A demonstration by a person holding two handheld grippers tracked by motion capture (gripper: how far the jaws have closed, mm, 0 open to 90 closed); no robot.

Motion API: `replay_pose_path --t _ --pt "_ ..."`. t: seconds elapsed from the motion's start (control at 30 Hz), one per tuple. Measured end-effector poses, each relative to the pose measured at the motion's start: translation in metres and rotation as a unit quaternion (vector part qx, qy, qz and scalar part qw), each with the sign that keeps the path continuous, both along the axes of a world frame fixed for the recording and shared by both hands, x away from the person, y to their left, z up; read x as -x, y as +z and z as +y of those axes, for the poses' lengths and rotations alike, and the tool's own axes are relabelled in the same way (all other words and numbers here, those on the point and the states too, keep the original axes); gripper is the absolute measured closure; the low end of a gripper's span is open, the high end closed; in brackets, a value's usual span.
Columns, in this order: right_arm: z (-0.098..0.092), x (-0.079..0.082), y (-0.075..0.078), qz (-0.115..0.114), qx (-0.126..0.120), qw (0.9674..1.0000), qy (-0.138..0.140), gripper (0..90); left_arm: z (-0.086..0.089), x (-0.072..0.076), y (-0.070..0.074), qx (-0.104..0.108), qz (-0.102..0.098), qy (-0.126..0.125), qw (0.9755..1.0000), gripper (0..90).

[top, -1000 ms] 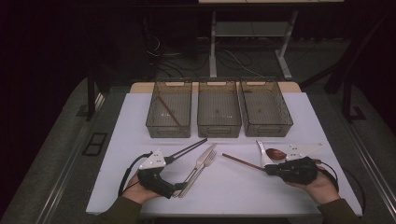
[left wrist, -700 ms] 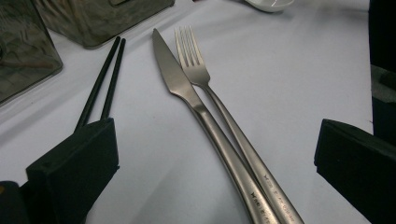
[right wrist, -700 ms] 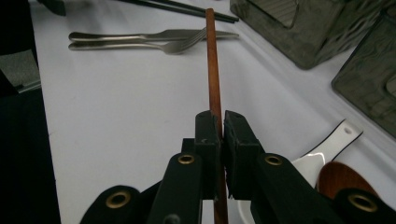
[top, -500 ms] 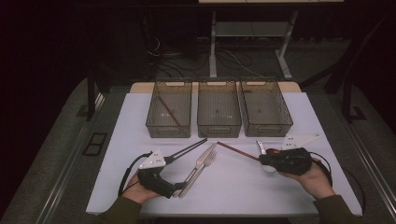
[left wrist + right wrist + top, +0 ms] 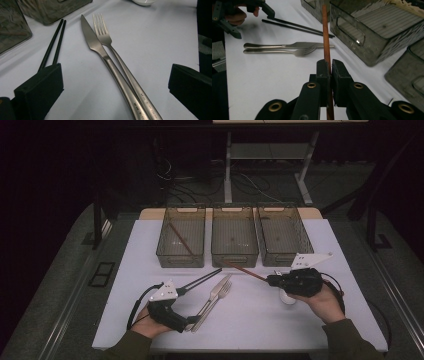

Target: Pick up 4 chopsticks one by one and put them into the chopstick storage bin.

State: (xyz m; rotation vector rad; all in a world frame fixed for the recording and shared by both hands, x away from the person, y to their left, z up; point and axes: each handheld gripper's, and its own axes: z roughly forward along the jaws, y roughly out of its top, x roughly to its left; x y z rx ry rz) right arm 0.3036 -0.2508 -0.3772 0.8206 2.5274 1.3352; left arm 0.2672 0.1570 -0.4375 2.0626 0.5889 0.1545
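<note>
My right gripper (image 5: 270, 280) (image 5: 330, 67) is shut on a brown chopstick (image 5: 244, 270) (image 5: 325, 37). The stick is off the table, and its tip points toward the front wall of the middle bin (image 5: 234, 255). My left gripper (image 5: 186, 306) (image 5: 113, 77) rests at the near left, open. The handles of a steel knife (image 5: 100, 51) (image 5: 214, 295) and fork (image 5: 112, 50) (image 5: 223, 292) lie between its jaws, untouched. A pair of black chopsticks (image 5: 202, 278) (image 5: 53, 46) lies just left of the cutlery. Another brown chopstick (image 5: 179, 240) lies in the left bin (image 5: 165, 254).
Three clear bins stand in a row at the back, the right bin (image 5: 300, 252) (image 5: 377, 32) closest to my right hand. A small white rounded piece (image 5: 288, 298) sits on the table under that hand. Open white tabletop (image 5: 250, 320) lies between the two grippers.
My right gripper has moved left and up with the brown chopstick, lifting it off the table and toward the bins. The left gripper has stayed where it was.
</note>
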Motion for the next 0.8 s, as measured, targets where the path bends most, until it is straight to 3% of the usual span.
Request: replay_pose_path --t 0.47,0.8 --pt "0.042 -0.024 0.008 -0.012 0.000 0.9999 -0.012 84.8 0.000 0.000 0.000 0.005 0.002 0.001 1.0000 0.0" --pt "0.074 -0.049 0.010 -0.006 -0.003 0.9995 -0.032 84.8 0.000 0.000 0.000 0.006 0.001 -0.002 1.0000 0.0"
